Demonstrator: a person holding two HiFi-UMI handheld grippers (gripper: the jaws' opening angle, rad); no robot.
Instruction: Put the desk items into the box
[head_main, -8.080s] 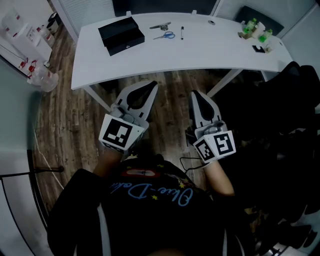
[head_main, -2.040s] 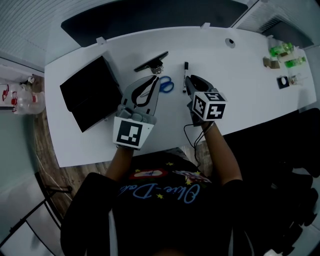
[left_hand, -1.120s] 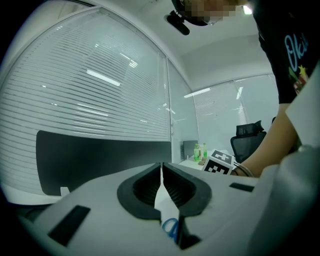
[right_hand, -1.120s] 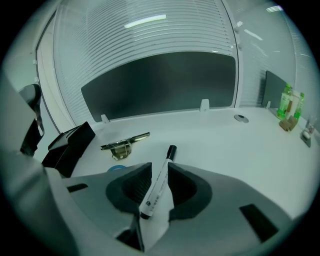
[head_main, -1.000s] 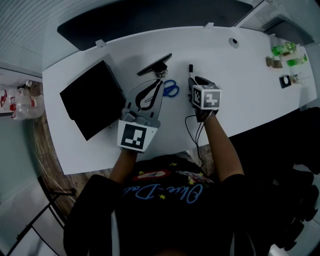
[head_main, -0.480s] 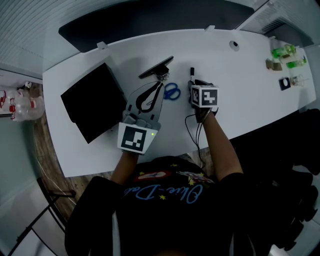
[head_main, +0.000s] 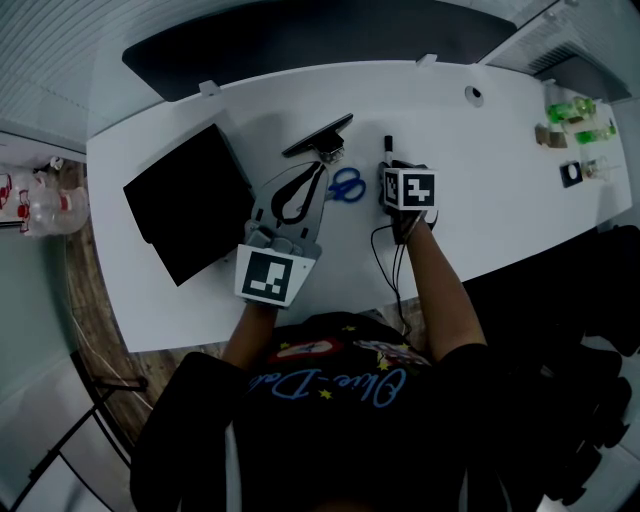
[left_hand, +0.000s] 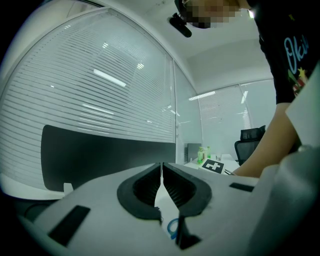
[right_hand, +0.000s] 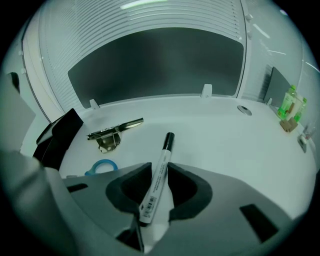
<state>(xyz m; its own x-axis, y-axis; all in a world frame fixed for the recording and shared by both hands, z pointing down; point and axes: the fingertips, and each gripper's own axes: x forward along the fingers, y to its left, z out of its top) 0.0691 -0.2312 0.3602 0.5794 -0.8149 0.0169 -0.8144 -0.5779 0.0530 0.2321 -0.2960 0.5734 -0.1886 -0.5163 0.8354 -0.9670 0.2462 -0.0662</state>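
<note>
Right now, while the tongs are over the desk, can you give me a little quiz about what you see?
1. True or false: the left tongs stand wide open.
2. What lies between the right tongs?
3. The scissors have handles that are: A red, B blue, C yellow.
Key: 1 false, they are shut with nothing in them; 2 the marker; 3 B.
</note>
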